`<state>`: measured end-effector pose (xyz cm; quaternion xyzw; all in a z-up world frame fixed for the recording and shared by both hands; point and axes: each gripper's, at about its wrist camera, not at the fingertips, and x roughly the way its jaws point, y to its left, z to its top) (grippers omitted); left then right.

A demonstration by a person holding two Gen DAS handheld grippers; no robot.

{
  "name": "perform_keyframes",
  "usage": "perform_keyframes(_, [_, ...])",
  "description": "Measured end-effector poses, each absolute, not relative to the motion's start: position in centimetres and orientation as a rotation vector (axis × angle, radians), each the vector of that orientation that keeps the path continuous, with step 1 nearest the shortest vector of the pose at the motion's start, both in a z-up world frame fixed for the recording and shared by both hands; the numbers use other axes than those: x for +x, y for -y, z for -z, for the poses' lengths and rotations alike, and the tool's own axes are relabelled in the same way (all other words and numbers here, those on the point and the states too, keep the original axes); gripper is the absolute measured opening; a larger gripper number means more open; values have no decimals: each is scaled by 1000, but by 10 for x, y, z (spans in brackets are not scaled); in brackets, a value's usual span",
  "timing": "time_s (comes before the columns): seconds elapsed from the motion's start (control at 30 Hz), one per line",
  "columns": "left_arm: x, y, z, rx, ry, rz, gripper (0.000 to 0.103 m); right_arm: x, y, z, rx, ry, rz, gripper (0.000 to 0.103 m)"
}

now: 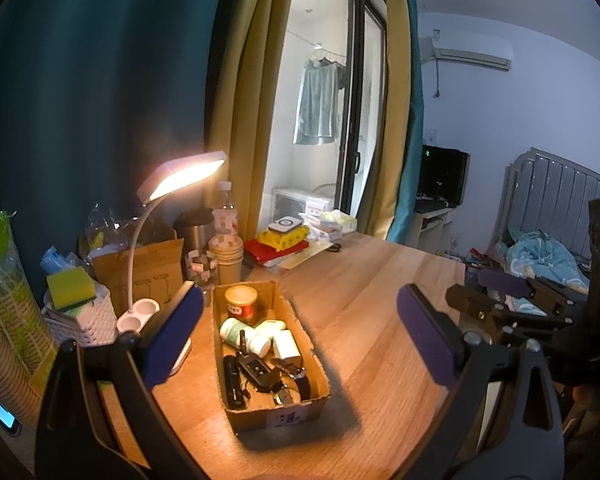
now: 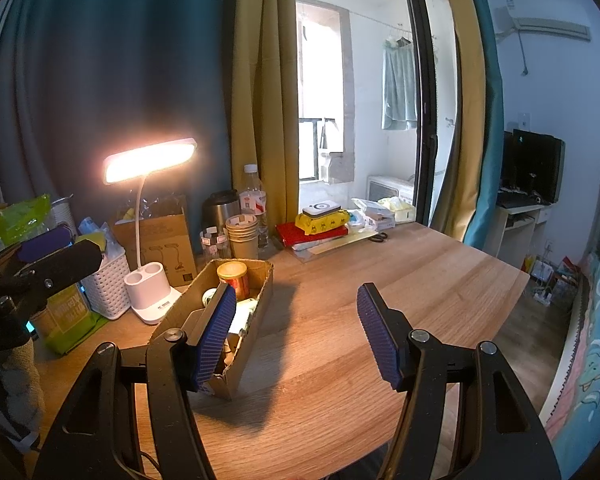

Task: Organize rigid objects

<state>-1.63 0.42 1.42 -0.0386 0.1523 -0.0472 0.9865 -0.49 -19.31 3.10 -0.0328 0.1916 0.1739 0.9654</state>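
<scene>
A long cardboard box [image 1: 320,364] stands on the wooden table [image 1: 380,300]. It holds a red and gold can [image 1: 241,303], a white and green bottle [image 1: 243,336], a white charger block [image 1: 286,345], a black car key [image 1: 255,370], a black flashlight [image 1: 232,380] and a watch [image 1: 300,380]. My left gripper [image 1: 300,336] is open and empty, held above the box. My right gripper [image 2: 295,332] is open and empty, just right of the same box [image 2: 187,304]; the can [image 2: 232,278] shows at the box's far end. The right gripper also shows at the right of the left wrist view [image 1: 504,292].
A lit white desk lamp [image 2: 149,280] stands left of the box, with a white basket [image 2: 107,280], a cardboard carton [image 2: 159,240], paper cups [image 2: 241,236], a steel flask [image 2: 219,210] and a water bottle [image 2: 253,200] behind. Books and packets [image 2: 320,228] and scissors [image 2: 378,237] lie at the back.
</scene>
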Motion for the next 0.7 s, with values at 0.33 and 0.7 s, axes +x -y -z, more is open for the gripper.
perform_keyframes(0.33, [-14, -5, -14, -78, -306, 96, 98, -5, 194, -31, -66, -389, -352, 66])
perform_keyframes(0.7, [-14, -5, -13, -76, -304, 95, 98, -6, 193, -29, -66, -390, -351, 66])
